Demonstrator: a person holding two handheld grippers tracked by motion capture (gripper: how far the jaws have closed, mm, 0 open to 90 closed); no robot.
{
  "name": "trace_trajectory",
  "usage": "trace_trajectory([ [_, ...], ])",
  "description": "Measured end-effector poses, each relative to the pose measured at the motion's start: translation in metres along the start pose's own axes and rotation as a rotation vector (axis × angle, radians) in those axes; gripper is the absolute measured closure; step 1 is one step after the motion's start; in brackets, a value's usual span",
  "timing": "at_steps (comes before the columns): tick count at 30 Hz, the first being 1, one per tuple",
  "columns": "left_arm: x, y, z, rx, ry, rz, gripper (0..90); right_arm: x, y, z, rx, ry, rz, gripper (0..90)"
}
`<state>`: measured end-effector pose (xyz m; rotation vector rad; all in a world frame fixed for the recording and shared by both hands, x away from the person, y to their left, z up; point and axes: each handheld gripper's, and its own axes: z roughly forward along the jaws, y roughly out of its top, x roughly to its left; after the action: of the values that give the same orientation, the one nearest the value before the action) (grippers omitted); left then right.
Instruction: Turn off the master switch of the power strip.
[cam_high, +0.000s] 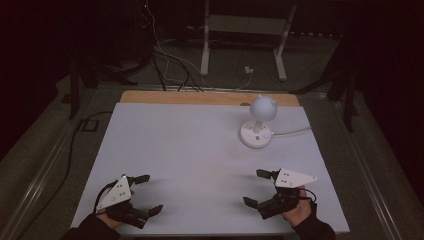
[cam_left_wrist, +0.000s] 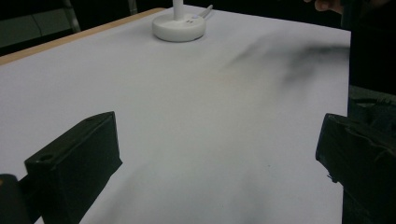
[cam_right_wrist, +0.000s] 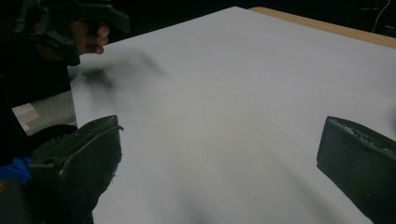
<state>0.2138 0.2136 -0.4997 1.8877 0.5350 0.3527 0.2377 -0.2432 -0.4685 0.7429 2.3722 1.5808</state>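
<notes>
A small white lamp with a round head and a disc base stands at the back right of the white table sheet; its base appears far off in the left gripper view. My left gripper hovers near the front left corner, open, nothing between its jaws. My right gripper sits near the front right, open too, jaws pointing left. In the right gripper view the other hand and its gripper show at the upper left. Both gripper views look between wide-spread black jaws at bare sheet.
A white cable runs from the lamp base off the right edge. A wooden board edge borders the back of the sheet. Beyond it lie floor cables and a white stand frame. Dark surroundings on both sides.
</notes>
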Motion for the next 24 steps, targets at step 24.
trace_trajectory([
  [24, 0.0, 0.0, 0.0, 0.003, -0.002, -0.001, 0.4, -0.018, 0.017, 0.0, -0.032, -0.074, 0.002, 0.0],
])
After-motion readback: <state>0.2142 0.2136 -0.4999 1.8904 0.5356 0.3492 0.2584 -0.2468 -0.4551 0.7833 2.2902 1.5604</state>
